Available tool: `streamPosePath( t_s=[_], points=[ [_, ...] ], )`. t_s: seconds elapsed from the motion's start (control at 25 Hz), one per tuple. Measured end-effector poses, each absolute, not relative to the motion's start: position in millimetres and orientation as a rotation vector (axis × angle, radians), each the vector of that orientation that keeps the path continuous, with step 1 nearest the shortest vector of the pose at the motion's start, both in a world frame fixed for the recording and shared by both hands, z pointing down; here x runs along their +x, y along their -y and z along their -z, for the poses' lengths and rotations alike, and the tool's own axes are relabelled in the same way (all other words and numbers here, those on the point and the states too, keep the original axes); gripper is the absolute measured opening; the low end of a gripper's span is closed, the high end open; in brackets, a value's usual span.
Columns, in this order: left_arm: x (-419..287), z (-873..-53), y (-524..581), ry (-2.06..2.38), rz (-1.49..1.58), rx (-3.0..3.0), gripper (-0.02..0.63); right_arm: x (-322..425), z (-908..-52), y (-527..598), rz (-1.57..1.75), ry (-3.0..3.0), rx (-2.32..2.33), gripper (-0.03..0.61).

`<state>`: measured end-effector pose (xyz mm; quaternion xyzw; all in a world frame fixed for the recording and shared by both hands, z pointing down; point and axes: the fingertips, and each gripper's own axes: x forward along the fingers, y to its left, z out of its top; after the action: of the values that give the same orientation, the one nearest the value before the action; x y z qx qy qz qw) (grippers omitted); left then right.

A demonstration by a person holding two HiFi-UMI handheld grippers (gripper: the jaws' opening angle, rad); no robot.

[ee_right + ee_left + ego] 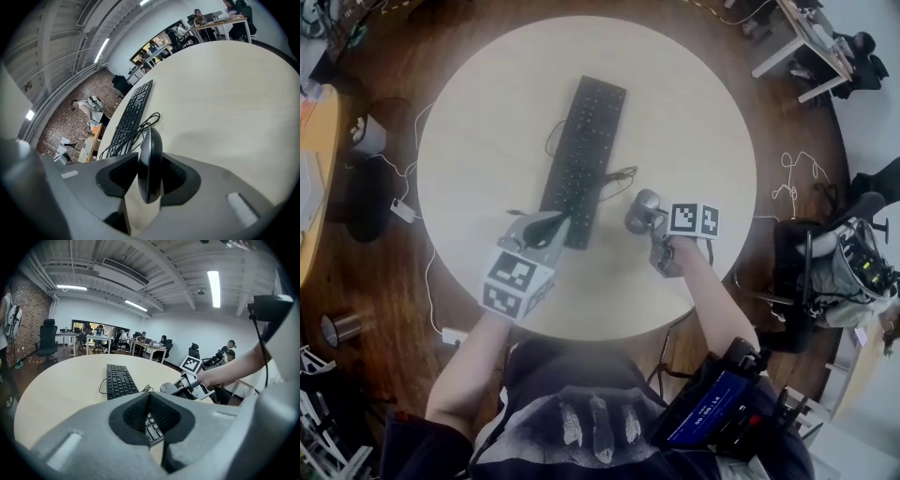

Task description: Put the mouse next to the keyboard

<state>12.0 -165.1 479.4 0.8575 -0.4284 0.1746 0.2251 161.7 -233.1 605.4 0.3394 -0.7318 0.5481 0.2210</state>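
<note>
Your right gripper [151, 182] is clamped on the dark grey, rounded computer mouse [150, 152], which stands on edge between the pads; in the head view it sits at frame centre, just right of the near end of the long black keyboard [584, 155]. Your left gripper [150, 405] has its jaws pressed together with nothing between them, tips over that same near end of the keyboard, left of centre. A tangled black cable [619, 176] lies beside the keyboard's right edge on the round pale wooden table [694, 112].
</note>
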Motion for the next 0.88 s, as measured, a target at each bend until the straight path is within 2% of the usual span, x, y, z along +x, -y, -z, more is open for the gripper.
streamPosePath(
  t_s=[0.2, 0.48, 0.8, 0.88],
  points=[
    [11.2, -489.7, 163.5, 1.168, -0.498, 2.333, 0.0, 161.5, -605.1, 243.3, -1.498, 2.039, 0.934, 0.14],
    [11.2, -492.9, 159.9, 1.161, -0.518, 2.321, 0.0, 174.3, -607.7, 254.7, -1.204, 2.067, 0.985, 0.147],
    [16.8, -486.9, 161.3, 1.143, -0.529, 2.319, 0.0, 179.7, -607.9, 262.3, -1.469, 2.094, 1.002, 0.143],
    [18.1, -489.7, 159.6, 1.138, -0.541, 2.314, 0.0, 187.4, -609.8, 263.5, -1.452, 2.091, 1.025, 0.16]
  ],
)
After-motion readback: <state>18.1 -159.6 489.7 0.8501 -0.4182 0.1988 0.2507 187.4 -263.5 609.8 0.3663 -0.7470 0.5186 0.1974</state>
